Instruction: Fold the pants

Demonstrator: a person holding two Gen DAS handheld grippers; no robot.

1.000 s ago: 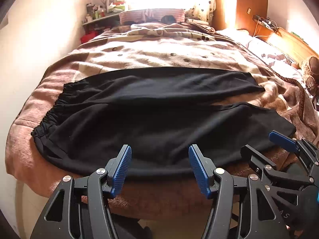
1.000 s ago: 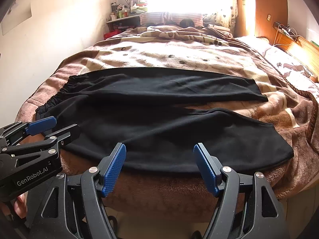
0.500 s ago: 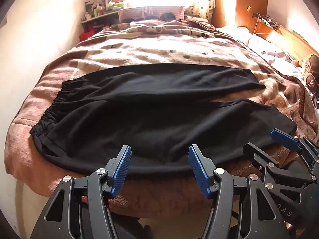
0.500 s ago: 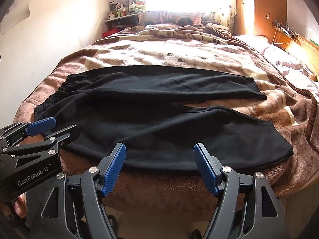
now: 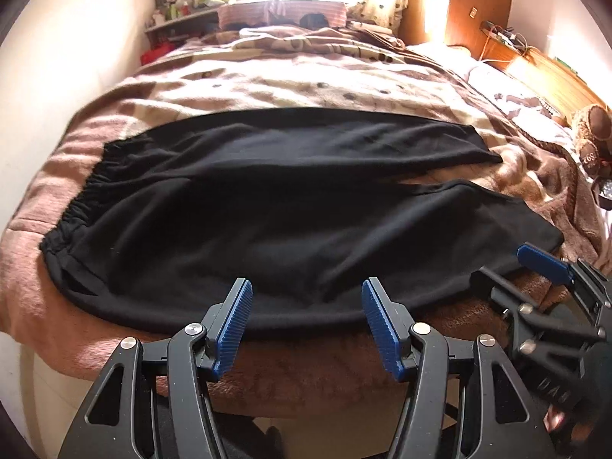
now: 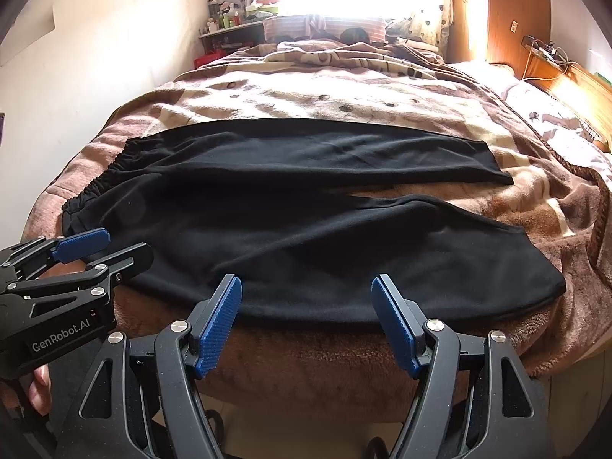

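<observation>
Bed (image 5: 114,206) carried black pants (image 5: 290,206) spread flat, waistband left, legs right, near edge at the bed's front. Left hand-held gripper (image 5: 306,325) and right hand-held gripper (image 6: 306,317) both gaped wide, empty. Best grip: near leg's hem and waistband corner together, lifted evenly.

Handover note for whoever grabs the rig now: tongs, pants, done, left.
Left tongs: open, holding nothing, at the near bed edge.
Right tongs: open, holding nothing, beside the left.
Black pants: spread flat across the brown blanket, elastic waistband at left, both legs running right and slightly apart.
Done: pants laid out; no fold made.
Left: all folding, probably starting with one leg over the other.
</observation>
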